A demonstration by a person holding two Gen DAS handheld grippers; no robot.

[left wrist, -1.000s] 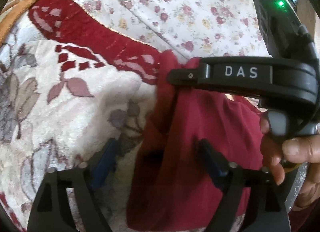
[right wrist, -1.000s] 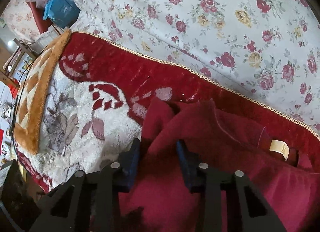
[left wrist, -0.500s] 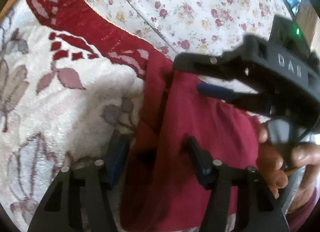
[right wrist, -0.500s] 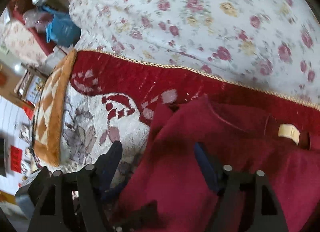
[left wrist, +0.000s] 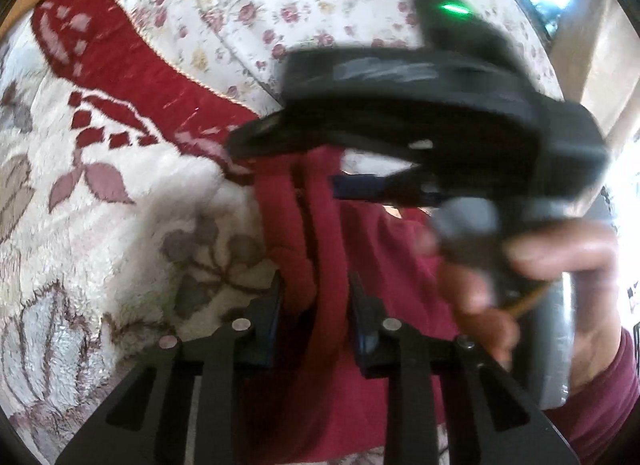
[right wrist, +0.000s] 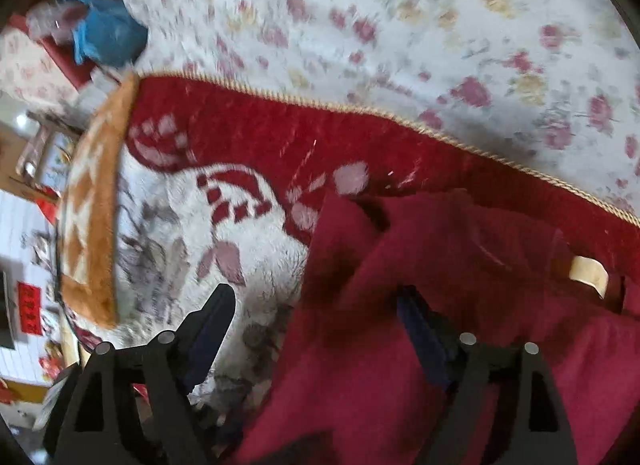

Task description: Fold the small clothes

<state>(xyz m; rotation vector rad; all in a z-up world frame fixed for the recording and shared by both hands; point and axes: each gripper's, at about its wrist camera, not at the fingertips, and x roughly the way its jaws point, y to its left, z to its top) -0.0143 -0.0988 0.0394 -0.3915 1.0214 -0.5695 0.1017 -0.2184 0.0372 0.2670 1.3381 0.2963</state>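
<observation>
Left gripper (left wrist: 316, 309): jaws drawn in close on a bunched ridge of the maroon garment (left wrist: 360, 265); the pads flank the fold on both sides and appear to pinch it, at 6 o'clock in the left wrist view.
Right gripper (right wrist: 316, 317): jaws spread wide, holding nothing; one finger hangs over the blanket, the other over the cloth's edge.
Right gripper, seen from the left (left wrist: 400, 137): blurred, at 2 o'clock above the garment.
Garment: lies rumpled on the plush floral blanket (right wrist: 168, 233), its near corner at 12 o'clock from the right jaws, a pale label (right wrist: 588, 271) at 3 o'clock.
Handling, as judged: light, soft, limp; it will sag and slide.
Where to grip: the corner or hem edge, not the middle.
Beyond: flowered bedsheet (right wrist: 400, 25) at 12 o'clock.
</observation>
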